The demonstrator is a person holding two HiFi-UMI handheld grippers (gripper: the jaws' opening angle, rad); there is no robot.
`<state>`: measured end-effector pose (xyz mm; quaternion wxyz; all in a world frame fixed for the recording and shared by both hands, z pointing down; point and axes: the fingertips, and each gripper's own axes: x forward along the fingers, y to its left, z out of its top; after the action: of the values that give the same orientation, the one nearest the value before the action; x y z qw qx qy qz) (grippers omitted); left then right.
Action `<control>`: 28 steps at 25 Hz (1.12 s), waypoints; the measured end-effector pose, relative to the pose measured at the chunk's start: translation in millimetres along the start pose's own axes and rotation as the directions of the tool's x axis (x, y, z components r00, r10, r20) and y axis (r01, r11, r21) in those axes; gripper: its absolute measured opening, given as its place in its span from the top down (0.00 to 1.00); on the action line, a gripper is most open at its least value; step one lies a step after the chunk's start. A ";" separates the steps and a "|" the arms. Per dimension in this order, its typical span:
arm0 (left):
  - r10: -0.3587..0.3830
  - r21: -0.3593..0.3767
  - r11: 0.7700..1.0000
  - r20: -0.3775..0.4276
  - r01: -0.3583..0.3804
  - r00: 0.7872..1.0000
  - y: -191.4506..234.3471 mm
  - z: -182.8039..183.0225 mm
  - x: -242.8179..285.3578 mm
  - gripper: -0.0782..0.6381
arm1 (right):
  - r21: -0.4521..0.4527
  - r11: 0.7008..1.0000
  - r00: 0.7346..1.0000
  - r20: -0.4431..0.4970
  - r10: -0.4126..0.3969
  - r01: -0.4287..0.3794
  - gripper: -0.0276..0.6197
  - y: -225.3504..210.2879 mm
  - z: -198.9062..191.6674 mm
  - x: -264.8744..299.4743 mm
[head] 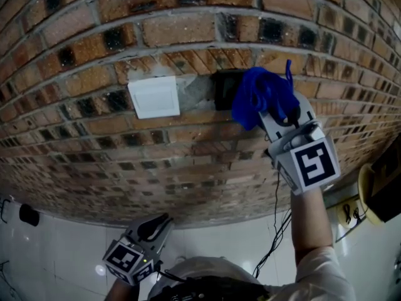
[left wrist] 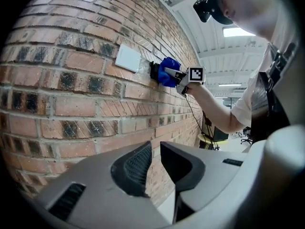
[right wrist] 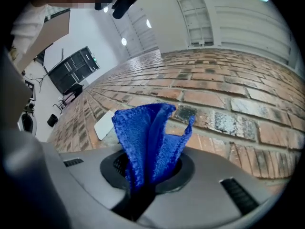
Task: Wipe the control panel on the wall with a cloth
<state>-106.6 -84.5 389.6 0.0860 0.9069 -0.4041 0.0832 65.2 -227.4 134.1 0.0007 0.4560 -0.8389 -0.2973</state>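
A white square panel (head: 153,97) is set in the brick wall (head: 94,42), with a dark recessed box (head: 222,89) just right of it. My right gripper (head: 282,108) is raised to the wall and shut on a blue cloth (head: 255,96). The cloth bunches against the right side of the dark box. In the right gripper view the cloth (right wrist: 147,137) stands up out of the jaws, and the white panel (right wrist: 104,124) shows to its left. My left gripper (head: 164,221) hangs low, away from the wall, jaws nearly together and holding nothing. The left gripper view shows the panel (left wrist: 128,57) and cloth (left wrist: 167,71) farther along the wall.
A thin black cable (head: 276,231) hangs down the wall under my right arm. A yellow object (head: 373,193) and a dark box sit at the far right. A small black object (head: 28,215) lies on the pale floor at the left.
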 end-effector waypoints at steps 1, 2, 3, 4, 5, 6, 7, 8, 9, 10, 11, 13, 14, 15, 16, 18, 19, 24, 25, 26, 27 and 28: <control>-0.004 0.003 1.000 -0.001 0.004 1.000 -1.9 0.7 2.0 0.81 | -0.006 1.000 1.000 -0.003 -0.008 0.008 0.82 -5.7 -2.1 -4.2; -0.009 0.006 1.000 -0.001 0.009 1.000 -3.7 1.5 4.0 0.81 | -0.018 1.000 1.000 -0.004 -0.016 0.016 0.82 -11.8 -3.9 -8.3; -0.012 0.009 1.000 -0.001 0.012 1.000 -5.3 2.2 5.8 0.81 | -0.033 0.999 1.000 -0.006 -0.026 0.026 0.82 -18.4 -5.8 -12.5; -0.016 0.011 1.000 -0.001 0.016 1.000 -6.8 2.6 7.2 0.81 | -0.046 0.998 0.999 -0.011 -0.040 0.039 0.82 -25.6 -8.6 -16.4; -0.019 0.011 1.000 -0.002 0.019 1.000 -8.0 2.5 8.3 0.81 | -0.057 0.997 0.998 -0.018 -0.054 0.053 0.82 -33.2 -12.5 -19.7; -0.020 0.011 1.000 -0.004 0.020 1.000 -8.8 2.2 9.1 0.81 | -0.062 0.996 0.997 -0.029 -0.067 0.065 0.82 -40.7 -17.9 -22.0; -0.020 0.011 1.000 -0.006 0.020 1.000 -9.3 1.7 9.7 0.81 | -0.058 0.995 0.996 -0.042 -0.079 0.076 0.82 -47.6 -24.4 -23.5; -0.021 0.012 1.000 -0.009 0.021 1.000 -9.7 1.3 10.1 0.81 | -0.046 0.995 0.995 -0.053 -0.086 0.083 0.82 -53.2 -30.5 -24.5; -0.021 0.013 1.000 -0.010 0.021 1.000 -10.2 1.1 10.2 0.81 | -0.031 0.996 0.995 -0.057 -0.087 0.085 0.82 -56.6 -34.5 -25.3; -0.020 0.015 1.000 -0.009 0.020 1.000 -10.4 1.2 10.2 0.81 | -0.017 0.996 0.995 -0.055 -0.085 0.085 0.82 -57.8 -35.6 -26.2; -0.018 0.015 1.000 -0.007 0.018 1.000 -10.0 1.4 9.8 0.81 | -0.010 0.996 0.995 -0.050 -0.084 0.083 0.82 -57.3 -33.9 -27.1; -0.009 0.012 1.000 -0.003 0.009 1.000 -7.5 1.6 8.0 0.81 | -0.010 0.997 0.997 -0.030 -0.077 0.077 0.82 -50.7 -23.6 -27.9; -0.004 0.010 1.000 -0.002 0.004 1.000 -5.8 1.5 6.8 0.81 | -0.011 0.998 0.998 -0.018 -0.066 0.066 0.82 -44.1 -16.9 -27.1; 0.001 0.008 1.000 -0.001 -0.001 1.000 -4.2 1.4 5.5 0.81 | -0.009 0.999 0.999 -0.006 -0.049 0.049 0.82 -35.4 -10.1 -25.3; 0.006 0.006 1.000 -0.001 -0.006 1.000 -2.6 1.2 4.1 0.81 | -0.005 1.000 1.000 0.004 -0.029 0.029 0.82 -25.1 -3.5 -22.9; 0.014 0.003 1.000 0.000 -0.014 1.000 0.1 0.6 1.7 0.81 | 0.000 1.000 1.000 0.023 0.015 -0.015 0.82 -2.0 8.5 -17.4; 0.017 0.002 1.000 0.000 -0.017 1.000 1.3 0.0 0.6 0.81 | -0.004 0.999 0.999 0.030 0.039 -0.039 0.82 9.6 13.4 -13.7; 0.021 -0.004 1.000 0.002 -0.021 1.000 4.3 -2.5 -2.3 0.81 | -0.021 0.988 0.988 0.033 0.152 -0.151 0.82 58.6 20.1 19.2; 0.023 -0.006 1.000 0.002 -0.023 1.000 4.7 -2.9 -3.1 0.81 | -0.014 0.987 0.986 0.032 0.161 -0.160 0.82 64.2 19.4 25.3; 0.025 -0.005 1.000 0.000 -0.025 1.000 5.6 -4.1 -3.9 0.81 | -0.003 0.987 0.986 0.036 0.162 -0.162 0.82 67.2 19.1 29.8; 0.028 0.000 1.000 -0.004 -0.028 1.000 6.9 -6.2 -4.7 0.81 | 0.010 0.988 0.987 0.041 0.156 -0.157 0.82 67.1 19.1 32.2; 0.029 0.006 1.000 -0.008 -0.029 1.000 8.2 -8.5 -5.3 0.81 | 0.022 0.989 0.988 0.046 0.145 -0.146 0.82 64.2 19.0 32.1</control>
<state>-117.0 -84.2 397.4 0.0838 0.9008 -0.4166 0.0892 -7.8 -216.3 141.9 -0.0019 0.3869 -0.8734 -0.2957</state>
